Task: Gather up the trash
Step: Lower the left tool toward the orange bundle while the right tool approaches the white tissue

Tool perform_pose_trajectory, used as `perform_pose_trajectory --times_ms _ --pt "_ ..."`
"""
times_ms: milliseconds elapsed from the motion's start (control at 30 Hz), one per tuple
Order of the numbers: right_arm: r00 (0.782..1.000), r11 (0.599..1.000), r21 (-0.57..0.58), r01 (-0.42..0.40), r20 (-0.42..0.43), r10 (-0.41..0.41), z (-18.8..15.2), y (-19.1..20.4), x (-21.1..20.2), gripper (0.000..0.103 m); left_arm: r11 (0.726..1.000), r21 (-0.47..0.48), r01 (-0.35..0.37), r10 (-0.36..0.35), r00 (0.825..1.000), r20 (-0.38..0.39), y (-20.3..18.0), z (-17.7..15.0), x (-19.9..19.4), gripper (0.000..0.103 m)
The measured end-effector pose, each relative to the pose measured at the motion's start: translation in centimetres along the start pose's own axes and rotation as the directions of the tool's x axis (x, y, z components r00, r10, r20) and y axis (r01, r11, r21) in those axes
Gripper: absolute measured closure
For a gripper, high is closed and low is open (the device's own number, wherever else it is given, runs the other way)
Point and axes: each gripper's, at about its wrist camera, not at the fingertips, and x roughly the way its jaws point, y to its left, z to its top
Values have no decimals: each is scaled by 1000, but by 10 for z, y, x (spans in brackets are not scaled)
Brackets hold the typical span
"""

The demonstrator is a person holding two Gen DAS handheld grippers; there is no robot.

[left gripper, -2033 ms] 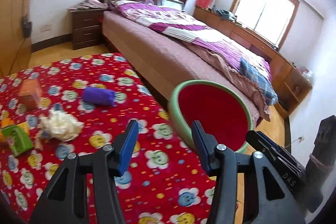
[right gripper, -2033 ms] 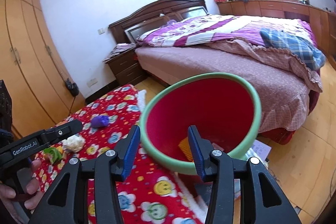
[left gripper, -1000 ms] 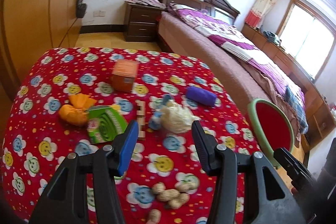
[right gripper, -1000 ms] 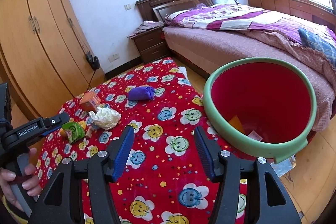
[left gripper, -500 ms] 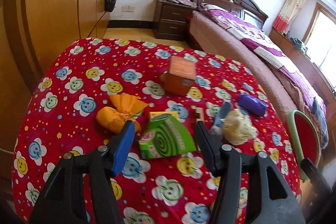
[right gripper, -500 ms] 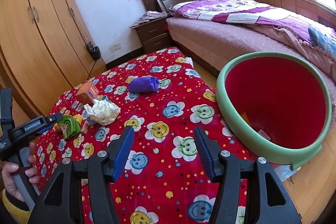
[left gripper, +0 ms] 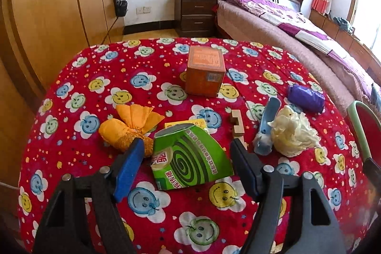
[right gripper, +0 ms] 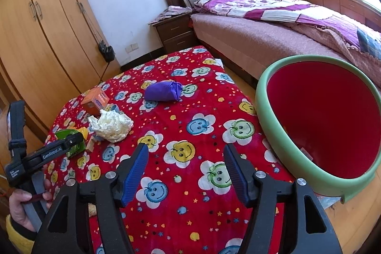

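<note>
My left gripper (left gripper: 187, 167) hovers low over a green mosquito-coil box (left gripper: 190, 158) on the red flowered tablecloth (left gripper: 147, 201). Its jaws are opening, and the box lies in the gap untouched by the pads. Around the box lie an orange tied bag (left gripper: 126, 127), an orange carton (left gripper: 204, 74), a wooden block (left gripper: 237, 125), a blue piece (left gripper: 268, 125), crumpled white paper (left gripper: 294, 132) and a purple bundle (left gripper: 306, 98). My right gripper (right gripper: 187, 173) hangs over bare cloth, its jaws opening with nothing between them. The red bin with a green rim (right gripper: 281, 149) stands to its right.
A person's hand (right gripper: 21, 204) holds the left gripper's handle (right gripper: 51, 151) at the table's left. A bed (right gripper: 273, 39) and a nightstand (right gripper: 176, 32) stand behind the table, and a wooden wardrobe (right gripper: 47, 39) on the left. A few peanuts lie near the table's front edge.
The left gripper swung from the bin to the trash pile, sank toward the green box, and its jaws widened. The right gripper drifted left of the bin and its jaws widened slightly.
</note>
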Motion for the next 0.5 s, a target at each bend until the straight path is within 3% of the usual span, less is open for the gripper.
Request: perform_pose_trajectory --times_ms 167,500 --pt "1000 1000 4 -4 -7 4 1 -2 4 36 998 -38 47 -45 998 45 16 5 -23 29" --pt "1000 1000 -12 -21 -17 21 1 4 10 36 991 -129 -45 49 998 29 58 10 -16 29"
